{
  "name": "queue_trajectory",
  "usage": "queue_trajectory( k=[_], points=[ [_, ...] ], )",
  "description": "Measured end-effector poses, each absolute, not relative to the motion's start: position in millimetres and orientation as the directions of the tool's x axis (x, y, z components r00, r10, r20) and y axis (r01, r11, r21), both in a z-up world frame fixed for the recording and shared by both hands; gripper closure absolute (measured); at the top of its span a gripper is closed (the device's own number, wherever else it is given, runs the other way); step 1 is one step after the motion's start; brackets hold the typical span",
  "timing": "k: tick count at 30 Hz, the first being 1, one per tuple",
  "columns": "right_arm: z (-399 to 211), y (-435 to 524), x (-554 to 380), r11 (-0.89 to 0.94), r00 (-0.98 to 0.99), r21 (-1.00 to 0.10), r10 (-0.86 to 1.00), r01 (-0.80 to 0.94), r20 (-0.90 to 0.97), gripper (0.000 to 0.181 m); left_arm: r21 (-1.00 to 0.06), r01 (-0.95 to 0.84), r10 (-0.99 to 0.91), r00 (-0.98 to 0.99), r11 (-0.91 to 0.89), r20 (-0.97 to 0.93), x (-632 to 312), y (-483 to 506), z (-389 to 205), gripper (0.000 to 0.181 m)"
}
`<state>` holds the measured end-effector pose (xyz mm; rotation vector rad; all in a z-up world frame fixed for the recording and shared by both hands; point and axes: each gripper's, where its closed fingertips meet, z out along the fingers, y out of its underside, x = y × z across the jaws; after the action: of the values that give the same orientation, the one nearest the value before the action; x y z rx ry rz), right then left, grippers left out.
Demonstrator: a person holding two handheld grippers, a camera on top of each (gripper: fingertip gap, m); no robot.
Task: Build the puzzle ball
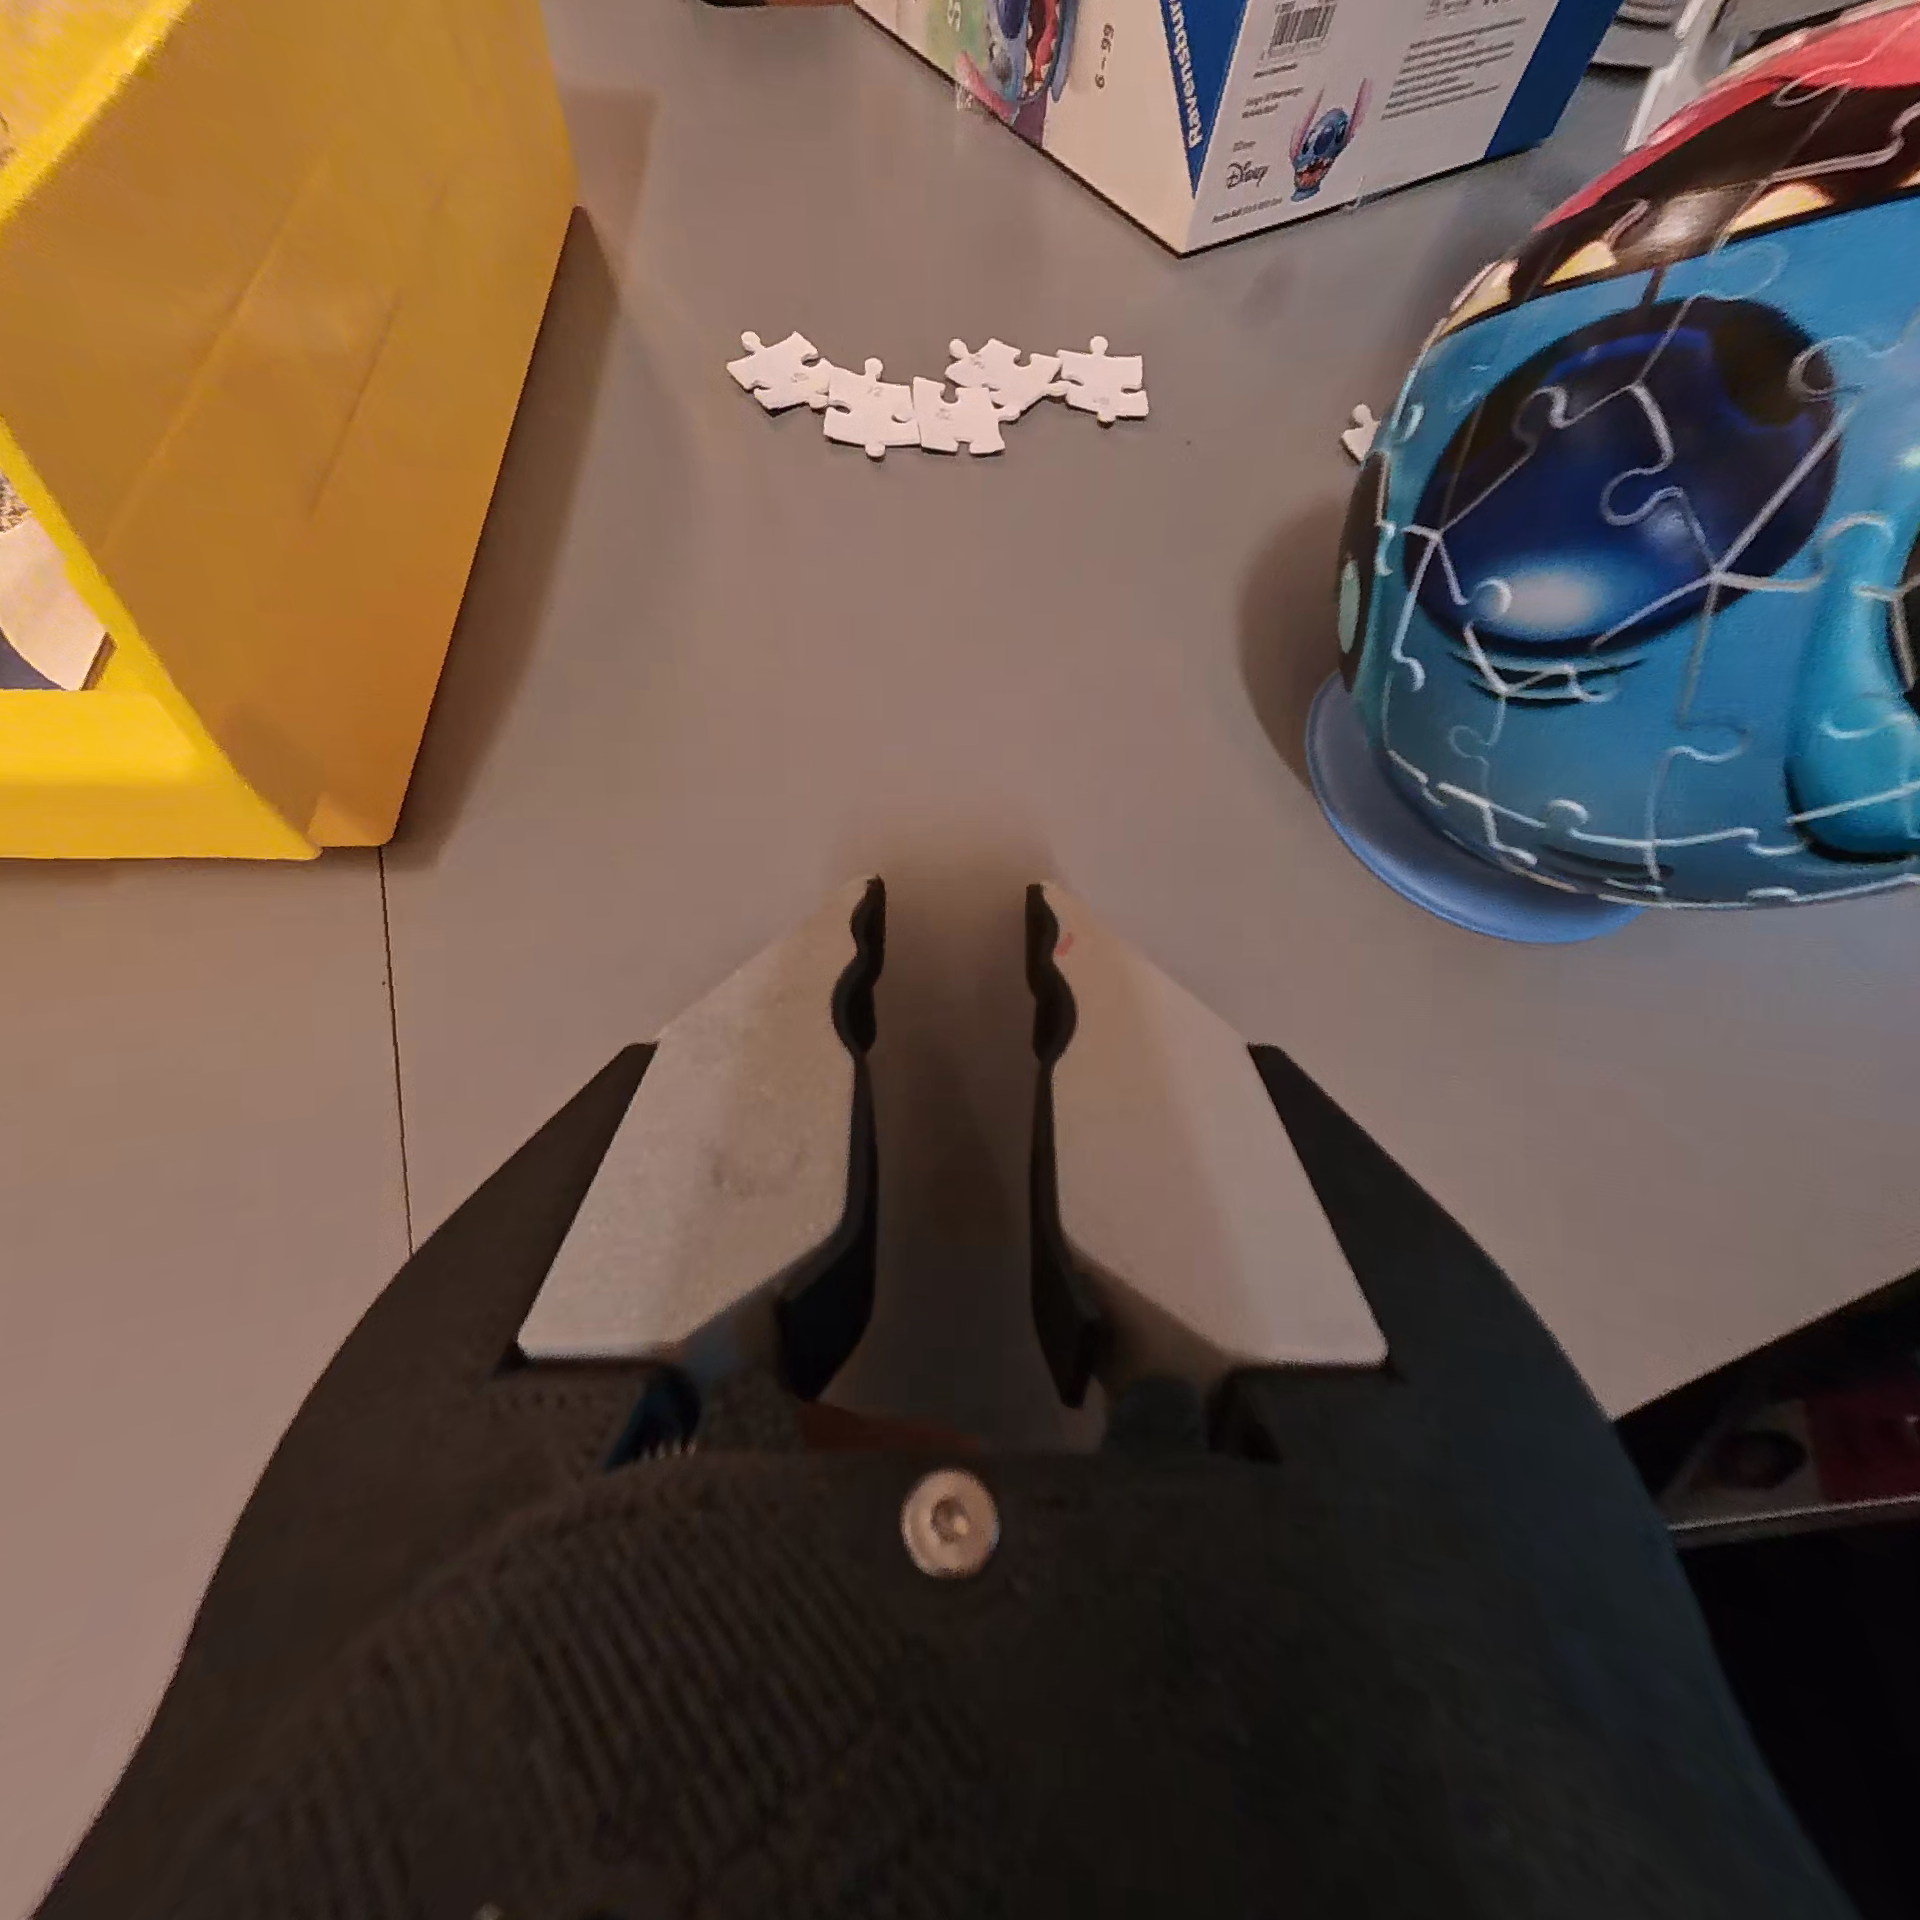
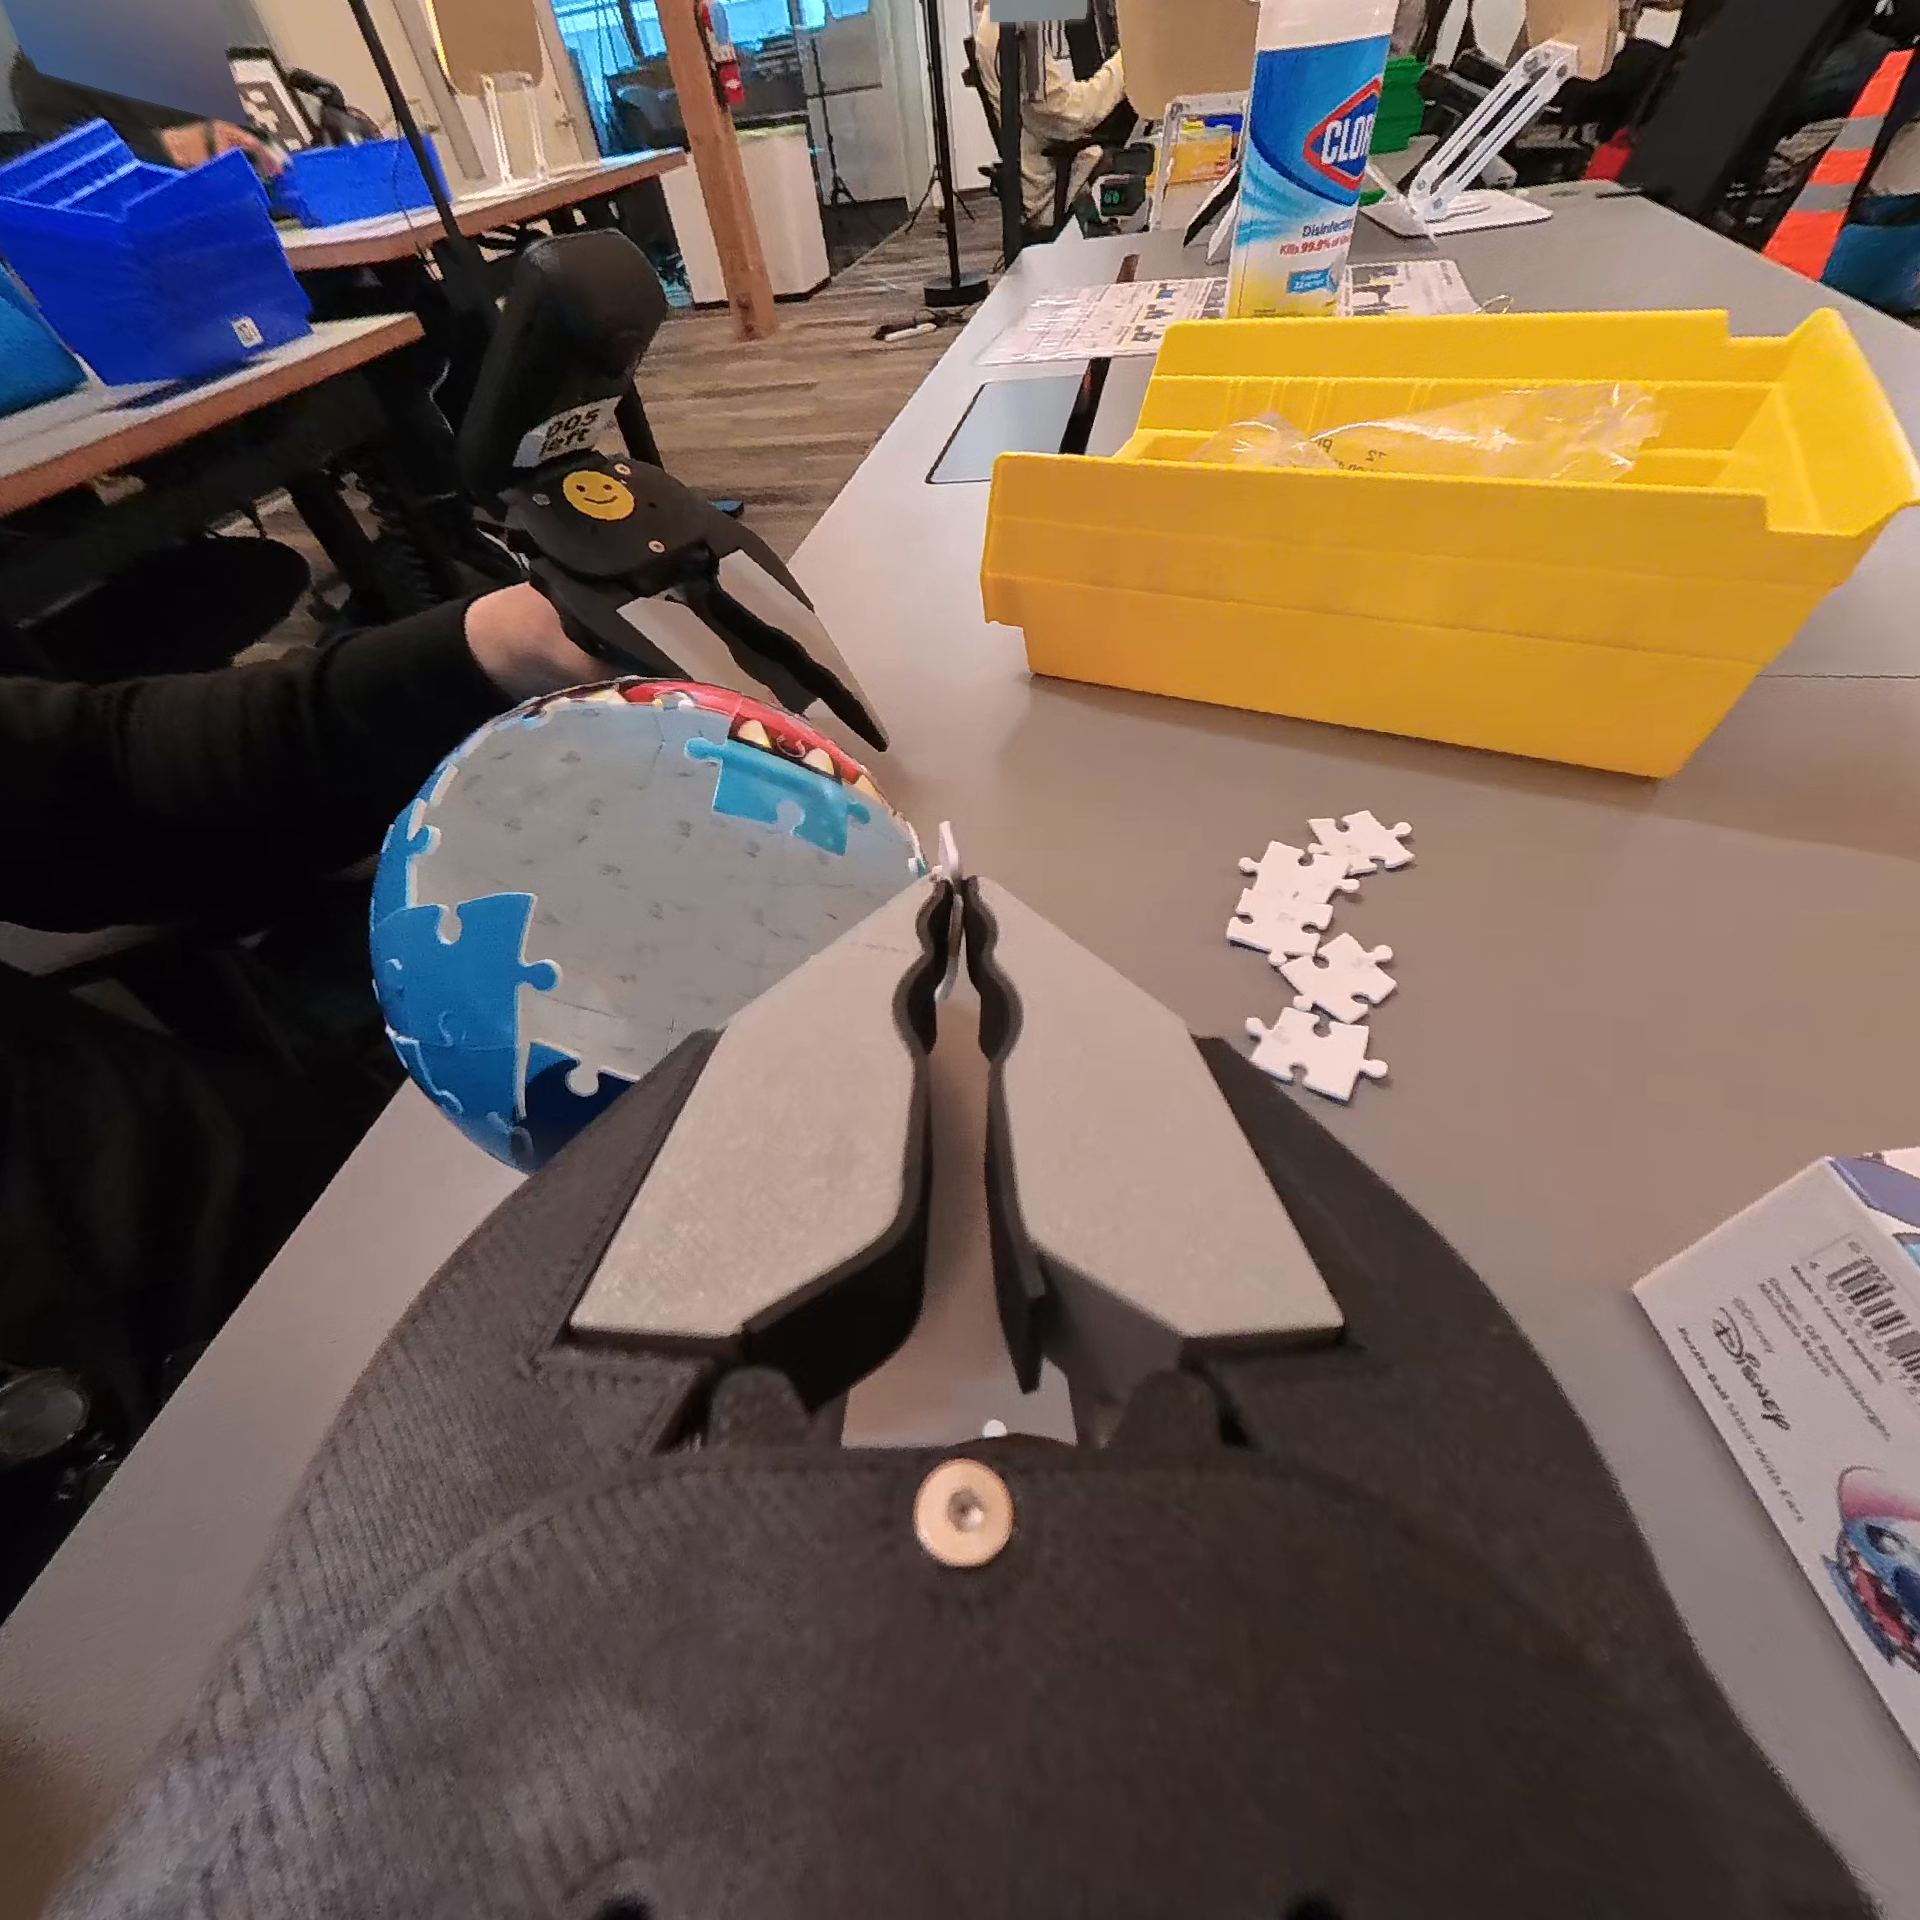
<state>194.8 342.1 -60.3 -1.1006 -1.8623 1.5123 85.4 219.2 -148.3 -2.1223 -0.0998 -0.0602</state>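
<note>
Right now my left tongs (image 1: 954, 899) hang low over bare grey table (image 1: 727, 675), released, a clear gap between the two tips and nothing in it. Ahead of them the surface runs open up to a loose cluster of white puzzle pieces (image 1: 940, 393) lying face down. On my left the yellow bin (image 1: 260, 436) walls that side, its corner close to the tongs' line; on my right the puzzle ball (image 1: 1662, 623) sits on its blue ring stand (image 1: 1455, 862), near but not touching the tips. A printed cardboard box (image 1: 1247, 104) closes the far end beyond the pieces.

From the other side, my right tongs (image 2: 954, 904) are clenched on a single white puzzle piece (image 2: 947, 854), which stands on edge between the tips and pokes up past them. That piece is right at the ball's rim, beside the unfinished grey patch; I cannot tell whether it touches the ball. The ball sits at the table's near edge (image 2: 312, 1226), partly beyond it in this view. To the right of these tongs lies open table, then the white pieces, well apart from the bin behind them. My left hand (image 2: 520, 639), in a dark sleeve, grips the left tongs from behind the ball, angled downward with the tips past the ball's top.
</note>
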Motion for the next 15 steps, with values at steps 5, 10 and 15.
queue_trajectory(
  k=[5, 10, 15],
  points=[
    [-61.2, 337.5, 195.4, 0.020, -0.567, -0.962, 0.811, 0.273, -0.144, 0.181, -0.850, 0.098, 0.050, 0.995, -0.518, 0.084, 85.3, 218.8, -147.6, 0.158],
    [-42.5, 342.7, 198.0, -0.021, -0.563, -0.983, 0.817, 0.185, -0.123, 0.181, -0.881, 0.113, 0.077, 0.993, -0.460, 0.088, 81.8, 215.9, -133.4, 0.157],
    [12.1, 338.2, 215.3, -0.213, -0.629, -0.977, 0.759, 0.006, -0.169, 0.181, -0.916, 0.005, -0.063, 0.997, -0.401, 0.033, 124.9, 227.5, -59.5, 0.152]
  ],
)
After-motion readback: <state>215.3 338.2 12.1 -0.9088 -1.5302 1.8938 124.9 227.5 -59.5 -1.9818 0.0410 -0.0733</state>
